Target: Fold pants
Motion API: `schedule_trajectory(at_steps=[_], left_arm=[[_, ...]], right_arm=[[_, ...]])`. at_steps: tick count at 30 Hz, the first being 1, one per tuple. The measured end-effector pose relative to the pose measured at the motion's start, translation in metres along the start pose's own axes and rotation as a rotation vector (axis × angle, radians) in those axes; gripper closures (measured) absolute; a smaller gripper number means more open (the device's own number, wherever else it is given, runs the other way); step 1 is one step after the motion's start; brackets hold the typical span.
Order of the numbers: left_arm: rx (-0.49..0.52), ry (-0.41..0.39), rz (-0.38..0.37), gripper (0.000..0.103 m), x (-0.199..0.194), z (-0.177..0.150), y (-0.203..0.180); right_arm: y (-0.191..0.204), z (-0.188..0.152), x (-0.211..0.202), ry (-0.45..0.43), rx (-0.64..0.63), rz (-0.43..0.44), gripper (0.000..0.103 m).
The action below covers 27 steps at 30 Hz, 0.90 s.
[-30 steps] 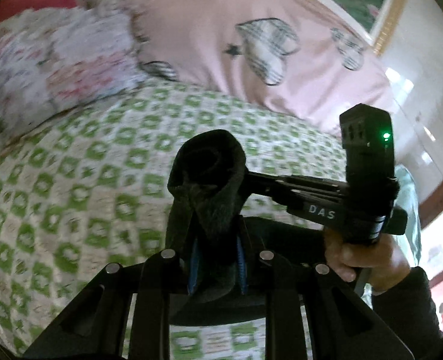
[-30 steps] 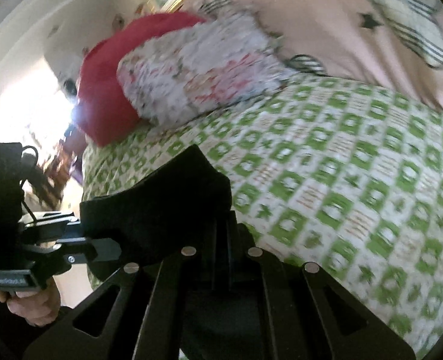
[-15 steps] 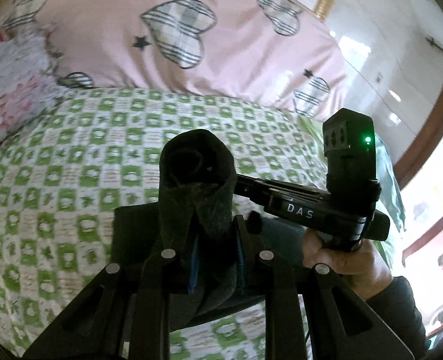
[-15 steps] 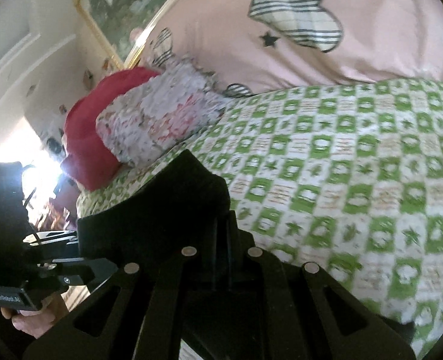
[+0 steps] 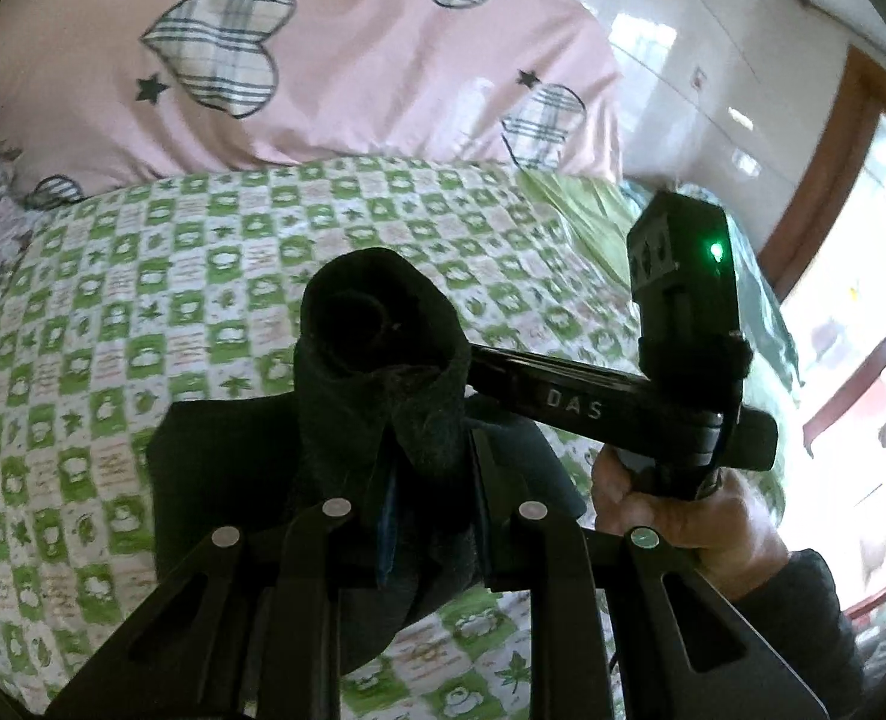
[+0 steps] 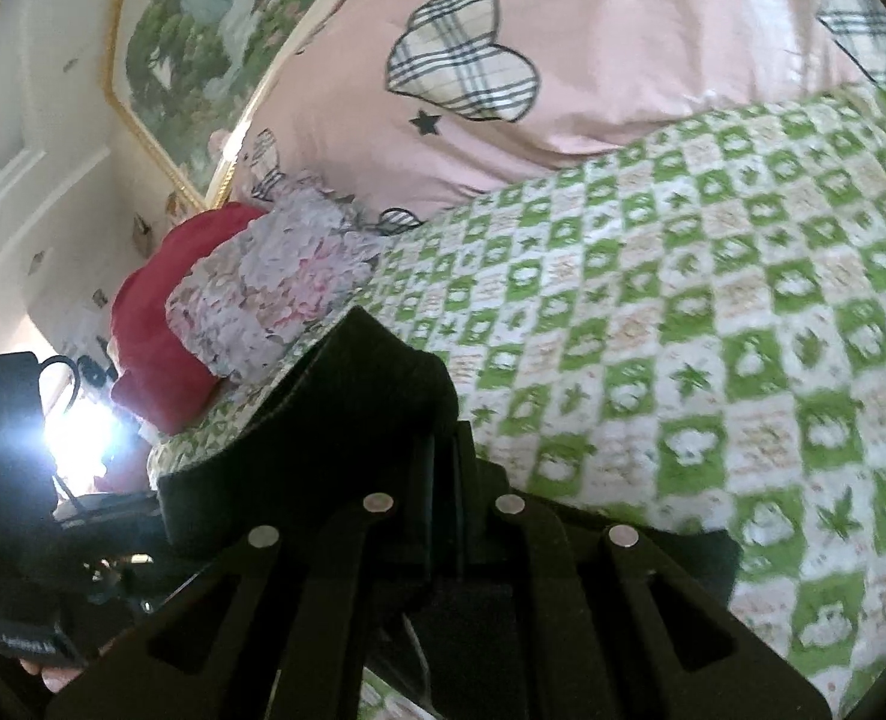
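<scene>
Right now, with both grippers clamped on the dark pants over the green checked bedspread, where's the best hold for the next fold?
Judging from both views, keep the present holds: the left gripper pinches a bunched end of the dark fabric pants, the right gripper a flat folded edge. The cloth hangs between them above the green checked bedspread, so end grips from above keep it spread.

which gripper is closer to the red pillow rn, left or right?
Left, as far as the views show. In the right wrist view the red pillow lies beyond the left gripper's side, with the right gripper further over. Both are shut on the black pants.
</scene>
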<state>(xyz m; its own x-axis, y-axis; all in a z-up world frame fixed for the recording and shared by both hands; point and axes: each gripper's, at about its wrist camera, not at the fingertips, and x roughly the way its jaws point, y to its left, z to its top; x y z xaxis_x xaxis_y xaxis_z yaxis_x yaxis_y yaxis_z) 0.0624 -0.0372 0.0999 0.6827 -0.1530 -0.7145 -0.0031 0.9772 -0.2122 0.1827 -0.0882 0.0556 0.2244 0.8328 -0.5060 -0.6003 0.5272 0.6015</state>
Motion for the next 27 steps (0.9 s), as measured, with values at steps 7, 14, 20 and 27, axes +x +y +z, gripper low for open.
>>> schedule_trajectory(at_steps=[7,14,20,27], left_arm=[[0.098,0.079,-0.053,0.076,0.039,-0.016,-0.029],[0.135,0.092,-0.143,0.056,0.043,-0.030,-0.043],[0.177,0.033,-0.218,0.036,0.013,-0.031,-0.048],[0.143,0.019,-0.218,0.031,-0.010,-0.029,-0.033]], right_arm=[[-0.036,-0.016,-0.020,-0.034,0.102,-0.113,0.093],[-0.051,-0.032,-0.052,-0.073,0.163,-0.224,0.034],[-0.055,-0.044,-0.075,-0.135,0.211,-0.284,0.032],[-0.051,-0.056,-0.093,-0.185,0.249,-0.320,0.027]])
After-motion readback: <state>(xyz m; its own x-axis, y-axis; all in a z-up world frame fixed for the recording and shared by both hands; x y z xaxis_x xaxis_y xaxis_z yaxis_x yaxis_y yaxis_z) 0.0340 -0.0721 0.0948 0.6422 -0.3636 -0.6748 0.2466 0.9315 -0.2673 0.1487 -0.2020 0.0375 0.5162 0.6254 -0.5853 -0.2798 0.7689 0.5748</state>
